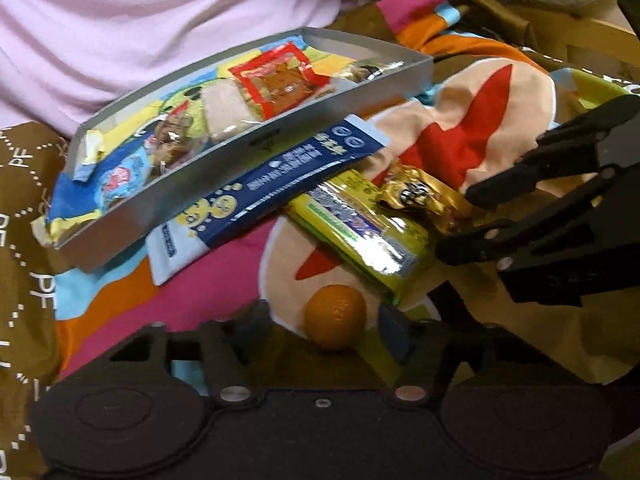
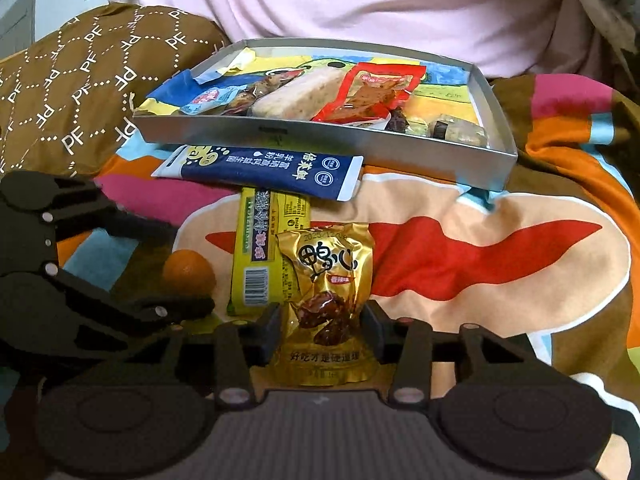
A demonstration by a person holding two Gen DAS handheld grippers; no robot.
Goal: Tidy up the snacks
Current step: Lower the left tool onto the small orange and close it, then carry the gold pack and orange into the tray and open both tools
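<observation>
A small orange fruit [image 1: 335, 316] lies on the bedspread between the fingers of my left gripper [image 1: 326, 314], with a sliver of cloth showing on each side of it. My right gripper [image 2: 323, 320] is shut on the side edges of a gold snack packet [image 2: 324, 264], whose top rests on a yellow wafer bar [image 2: 256, 260]. A blue sachet [image 2: 264, 172] lies across the bar's far end, against the grey tray [image 2: 320, 140]. The tray holds a red packet [image 2: 372, 92], a pale bar and several other snacks. The right wrist view shows the left gripper [image 2: 182, 266] around the fruit [image 2: 188, 272].
A person in a pink shirt [image 2: 360, 0] sits right behind the tray. The colourful cartoon bedspread [image 2: 480, 260] covers the soft surface. A brown patterned pillow [image 2: 80, 80] lies at the left. My right gripper [image 1: 456, 220] reaches in from the right in the left wrist view.
</observation>
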